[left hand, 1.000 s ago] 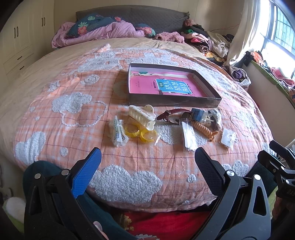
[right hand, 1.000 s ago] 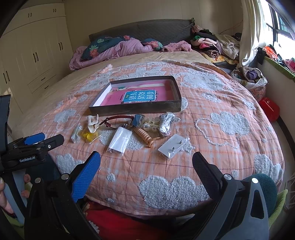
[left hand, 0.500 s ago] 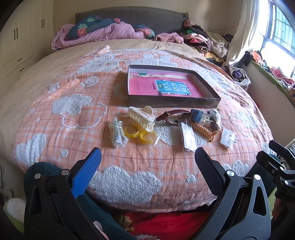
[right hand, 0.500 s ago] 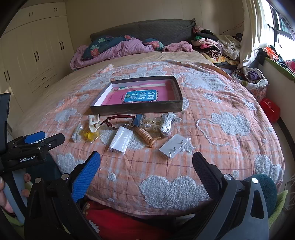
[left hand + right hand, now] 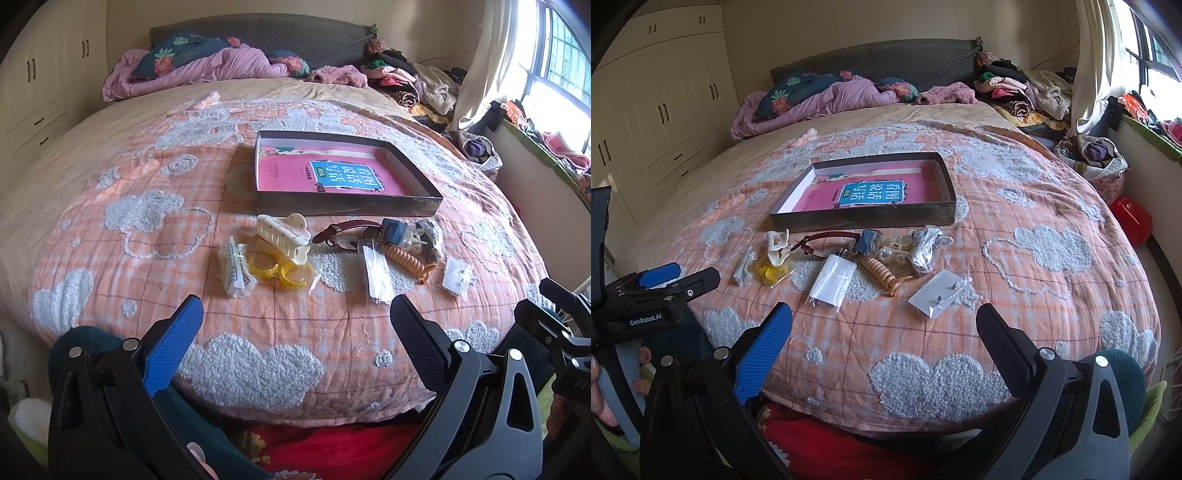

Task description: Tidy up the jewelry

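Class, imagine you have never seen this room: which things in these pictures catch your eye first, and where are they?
First, the shallow dark box with a pink book inside, mid-bed on the orange cloud-patterned bedspread. Just in front lies a row of small items, notably a cream hair claw clip and an orange spiral hair tie.

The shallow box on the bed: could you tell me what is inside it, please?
Inside the shallow box lies a pink book with a blue title panel, flat on the bottom. No jewelry is in it. Whatever is under the book is covered.
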A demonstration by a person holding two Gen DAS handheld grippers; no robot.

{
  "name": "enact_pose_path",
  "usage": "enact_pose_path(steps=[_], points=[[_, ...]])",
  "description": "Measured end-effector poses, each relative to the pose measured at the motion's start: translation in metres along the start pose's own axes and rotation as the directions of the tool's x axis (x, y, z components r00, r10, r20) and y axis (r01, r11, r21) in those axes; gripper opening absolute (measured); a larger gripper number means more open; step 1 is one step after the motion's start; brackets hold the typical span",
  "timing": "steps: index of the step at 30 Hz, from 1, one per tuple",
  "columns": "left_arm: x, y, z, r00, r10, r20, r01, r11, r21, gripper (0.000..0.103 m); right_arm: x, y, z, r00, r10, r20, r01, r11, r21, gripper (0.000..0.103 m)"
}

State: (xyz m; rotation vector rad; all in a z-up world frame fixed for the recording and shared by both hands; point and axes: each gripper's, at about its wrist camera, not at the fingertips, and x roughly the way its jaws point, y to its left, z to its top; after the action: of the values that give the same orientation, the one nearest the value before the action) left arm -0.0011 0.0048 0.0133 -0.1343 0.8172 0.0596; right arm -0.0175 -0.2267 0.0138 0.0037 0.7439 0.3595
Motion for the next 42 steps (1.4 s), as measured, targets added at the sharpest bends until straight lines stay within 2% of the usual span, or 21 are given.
enact_pose_path(steps=[13,24,29,33,36,39,42], points=[[0.006,0.01,0.005,1.0,0.023,-0.01,-0.023,1.0,-0.019,0.095,0.005,-0.002,0.007,1.0,0.009,0.001,-0.009,1.0,-0.007,0.099],[0.03,0.045,0.001,0.99,0.121,-0.07,-0.124,0.991,-0.041,0.095,0.026,-0.015,0.018,1.0,-0.002,-0.011,0.002,1.0,0.003,0.099],[0.053,0.057,0.002,0.985,0.115,-0.127,-0.121,0.992,-0.042,0.095,0.038,-0.027,0.026,1.0,-0.013,-0.02,0.013,1.0,0.009,0.099],[0.071,0.072,0.005,0.989,0.018,-0.144,-0.035,0.992,-0.12,0.095,0.052,-0.038,0.032,0.999,-0.034,-0.037,0.034,0.999,0.014,0.099],[0.083,0.073,0.008,0.988,0.062,-0.139,-0.075,0.993,-0.094,0.095,0.064,-0.047,0.035,0.997,-0.053,-0.052,0.054,0.998,0.022,0.099],[0.095,0.072,0.011,0.987,0.026,-0.156,-0.042,0.994,-0.104,0.093,0.075,-0.058,0.038,0.996,-0.068,-0.064,0.071,0.997,0.038,0.099],[0.105,0.073,0.012,0.984,0.01,-0.18,-0.03,0.993,-0.111,0.077,0.084,-0.063,0.042,0.994,-0.078,-0.07,0.081,0.996,0.043,0.099]])
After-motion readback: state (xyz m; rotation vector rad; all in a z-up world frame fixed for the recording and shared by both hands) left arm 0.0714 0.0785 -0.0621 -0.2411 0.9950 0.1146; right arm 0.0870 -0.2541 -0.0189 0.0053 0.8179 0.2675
